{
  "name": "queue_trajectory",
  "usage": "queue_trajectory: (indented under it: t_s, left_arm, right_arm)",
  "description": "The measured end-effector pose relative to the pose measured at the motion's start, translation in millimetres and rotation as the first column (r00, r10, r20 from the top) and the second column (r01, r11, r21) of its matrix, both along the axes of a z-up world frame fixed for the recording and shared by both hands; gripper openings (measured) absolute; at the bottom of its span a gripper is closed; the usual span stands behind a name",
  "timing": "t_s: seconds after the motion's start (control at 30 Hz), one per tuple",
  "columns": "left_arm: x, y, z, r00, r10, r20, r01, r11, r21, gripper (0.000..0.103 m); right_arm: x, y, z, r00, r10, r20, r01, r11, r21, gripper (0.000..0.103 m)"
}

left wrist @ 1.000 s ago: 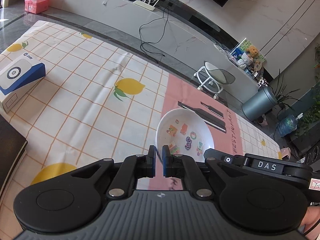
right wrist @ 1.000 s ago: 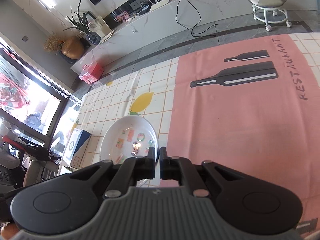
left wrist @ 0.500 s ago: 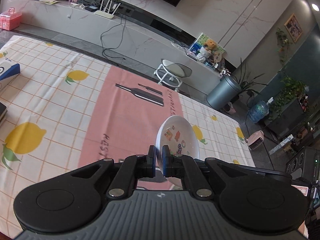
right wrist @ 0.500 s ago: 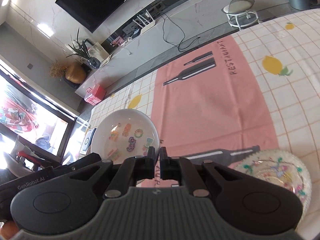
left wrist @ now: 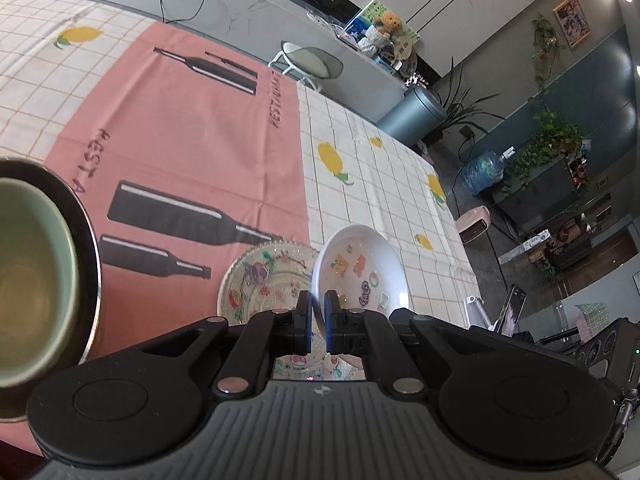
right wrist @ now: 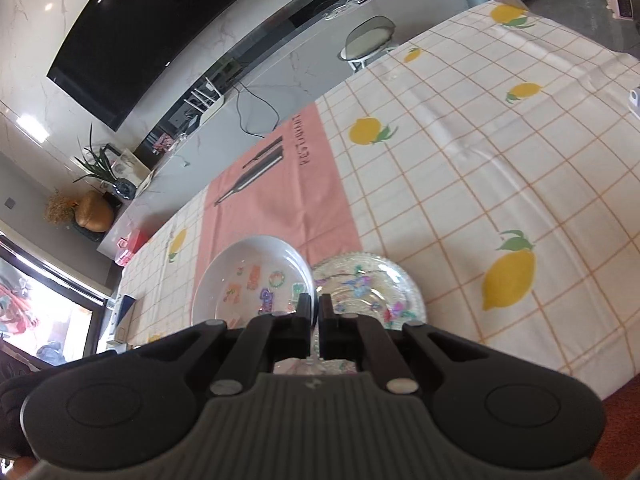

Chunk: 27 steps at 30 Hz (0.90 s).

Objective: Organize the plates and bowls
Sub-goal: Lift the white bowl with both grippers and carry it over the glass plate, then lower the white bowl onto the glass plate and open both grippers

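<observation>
A white bowl [left wrist: 362, 276] with coloured stickers inside is held by its rim from two sides. My left gripper [left wrist: 318, 312] is shut on one edge of it. My right gripper [right wrist: 314, 312] is shut on the opposite edge of the white bowl [right wrist: 252, 276]. The bowl hangs just over a patterned clear glass plate [left wrist: 260, 280] and overlaps its edge. That glass plate [right wrist: 372, 288] lies where the pink cloth meets the lemon-print tablecloth. The bowl's underside is hidden.
A green bowl [left wrist: 28, 284] sits inside a dark metal-rimmed bowl [left wrist: 86, 240] at the left, close to my left gripper. The table's near edge [right wrist: 580, 384] drops off at the right. A phone on a stand [left wrist: 512, 310] is beyond the table's corner.
Both grippers have carried the white bowl from the lemon-print part of the table across the pink cloth to the glass plate. The green bowl has come into the left wrist view.
</observation>
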State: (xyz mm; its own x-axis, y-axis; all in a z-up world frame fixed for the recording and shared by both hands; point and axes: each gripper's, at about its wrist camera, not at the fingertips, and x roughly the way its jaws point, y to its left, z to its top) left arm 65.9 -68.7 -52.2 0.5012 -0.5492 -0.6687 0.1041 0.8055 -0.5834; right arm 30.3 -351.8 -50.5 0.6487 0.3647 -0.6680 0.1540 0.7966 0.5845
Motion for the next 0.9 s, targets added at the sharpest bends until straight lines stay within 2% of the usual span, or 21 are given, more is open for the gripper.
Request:
queue_trajectory:
  t_s: [0.17,0.33,0.63,0.9]
  left_arm:
    - [-0.3,-12.7,-22.1,0.998,-0.021,-0.052,0.023,0.999,0.025,0.006]
    - [-1.4,-16.2,-32.7,0.997,-0.018,-0.071,0.022,0.999,0.049,0.005]
    - [1.1,-18.5,-42.4,0.996,-0.008,-0.085,0.015,0.996,0.088,0.005]
    - [5.1,-20.4,-46.3,0.996,-0.01,-0.088,0.018,0.996,0.091,0.005]
  right_arm:
    - [-8.0,-15.2,-20.3,0.999,-0.017,-0.037,0.016,1.0,-0.021,0.0]
    - [-7.2,-14.3,-36.4,0.998,-0.018,-0.068,0.014,0.999,-0.052,0.0]
    - [1.4,-5.8,-42.0,0.997,0.006,-0.074,-0.013,0.995,-0.096,0.0]
    - [6.1,-5.1,-47.6,0.996,0.002,-0.089,-0.012,0.994,-0.109,0.0]
